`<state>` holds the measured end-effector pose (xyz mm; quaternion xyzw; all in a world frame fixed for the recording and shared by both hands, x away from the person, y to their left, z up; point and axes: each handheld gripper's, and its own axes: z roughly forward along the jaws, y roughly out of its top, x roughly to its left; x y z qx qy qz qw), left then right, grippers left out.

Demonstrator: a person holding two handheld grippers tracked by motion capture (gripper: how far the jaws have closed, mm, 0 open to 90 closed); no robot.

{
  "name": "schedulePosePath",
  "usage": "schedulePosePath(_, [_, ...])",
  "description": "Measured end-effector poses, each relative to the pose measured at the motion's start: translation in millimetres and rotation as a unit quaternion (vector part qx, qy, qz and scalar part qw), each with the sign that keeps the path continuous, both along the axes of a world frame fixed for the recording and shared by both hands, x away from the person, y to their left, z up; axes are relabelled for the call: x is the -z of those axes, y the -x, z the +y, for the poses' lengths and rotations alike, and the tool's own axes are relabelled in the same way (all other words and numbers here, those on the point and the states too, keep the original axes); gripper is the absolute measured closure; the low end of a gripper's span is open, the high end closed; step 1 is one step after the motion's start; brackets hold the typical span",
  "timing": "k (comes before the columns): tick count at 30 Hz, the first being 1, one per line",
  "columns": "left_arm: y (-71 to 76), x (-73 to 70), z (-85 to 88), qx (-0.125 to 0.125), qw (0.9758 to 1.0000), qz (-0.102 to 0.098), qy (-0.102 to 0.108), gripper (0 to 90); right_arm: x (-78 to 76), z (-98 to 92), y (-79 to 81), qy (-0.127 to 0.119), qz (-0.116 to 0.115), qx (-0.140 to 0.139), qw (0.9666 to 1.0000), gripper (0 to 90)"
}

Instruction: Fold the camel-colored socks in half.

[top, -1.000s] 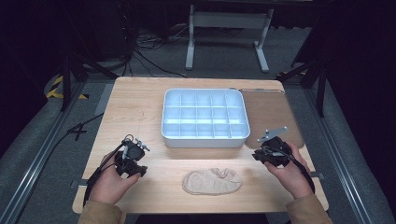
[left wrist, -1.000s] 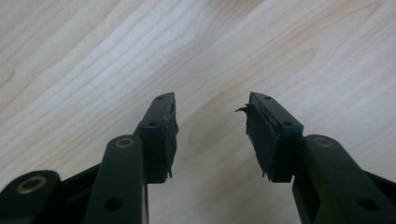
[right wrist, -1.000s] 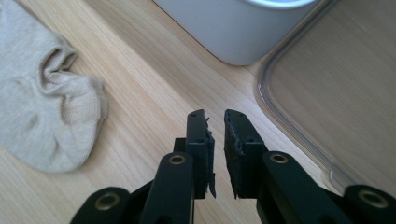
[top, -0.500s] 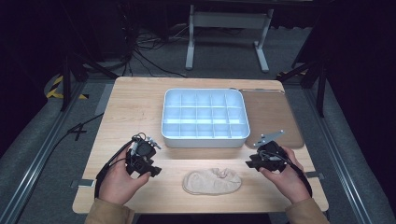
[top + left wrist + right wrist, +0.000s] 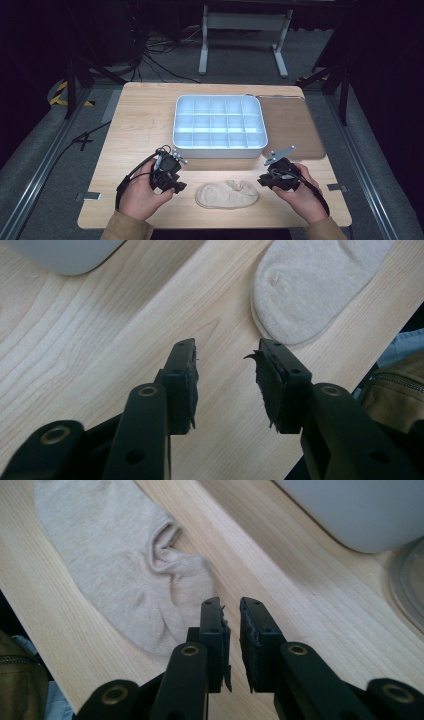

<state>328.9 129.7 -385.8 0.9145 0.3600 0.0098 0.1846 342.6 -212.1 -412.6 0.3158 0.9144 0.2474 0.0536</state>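
A beige sock (image 5: pixel 227 194) lies flat near the front edge of the wooden table (image 5: pixel 145 120), its cuff end bunched toward the right, squarely between the person's two hands — a spot that puts it within easy reach of both tools. The left gripper (image 5: pixel 176 186) sits just beside the sock's toe end, jaws spread with only bare wood between them in the left gripper view; they have just been closing, apparently readying for a pinch on that rounded end (image 5: pixel 320 285). The right gripper (image 5: pixel 263 179) hovers near the crumpled cuff (image 5: pixel 170 555), its jaws drawn almost together with a thin gap, having just been closing on nothing; the sock lies off to the side of its tips, not between them. Each tool faces one end, which suggests a two-handed lift or fold. Behind the sock stands a white compartment tray (image 5: pixel 218 145), all cells bare, likely the sock's destination. A brown mat (image 5: pixel 292 125) lies just right of the tray.
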Motion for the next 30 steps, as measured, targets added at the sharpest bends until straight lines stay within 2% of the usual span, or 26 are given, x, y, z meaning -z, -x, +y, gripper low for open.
schedulePosePath(3, [0.1, 2.9, -7.8, 0.011, 0.9999, 0.011, 0.006, 60.6, 1.7, 4.0, 2.7, 0.004, 0.003, -0.008, 1.0, 83.3])
schedulePosePath(4, [0.4, 3.1, -10.8, 0.013, 0.9998, 0.016, 0.002, 59.6, 2.2, 5.4, 3.6, 0.005, 0.003, -0.011, 0.9999, 83.9])
schedulePosePath(8, [0.6, 4.6, -16.3, 0.021, 0.9997, 0.015, 0.004, 58.2, 3.8, 12.1, 7.7, 0.01, 0.008, -0.02, 0.9997, 85.7])
schedulePosePath(15, [1.7, 8.5, -21.8, 0.018, 0.9996, 0.02, 0.003, 57.3, 8.1, 24.4, 13.8, 0.021, 0.024, -0.045, 0.9985, 89.2])
schedulePosePath(17, [1.6, 10.5, -22.6, 0.015, 0.9996, 0.02, 0.009, 57.2, 10.7, 29.2, 15.5, 0.026, 0.029, -0.053, 0.9978, 89.4])
schedulePosePath(24, [2.2, 17.5, -24.4, 0.001, 0.9989, 0.04, 0.025, 56.6, 20.9, 39.6, 17.5, 0.048, 0.046, -0.063, 0.9958, 89.5])
schedulePosePath(30, [1.6, 22.1, -27.2, 0.002, 0.9988, 0.04, 0.029, 57.5, 30.0, 43.1, 17.7, 0.071, 0.061, -0.064, 0.9936, 89.5])
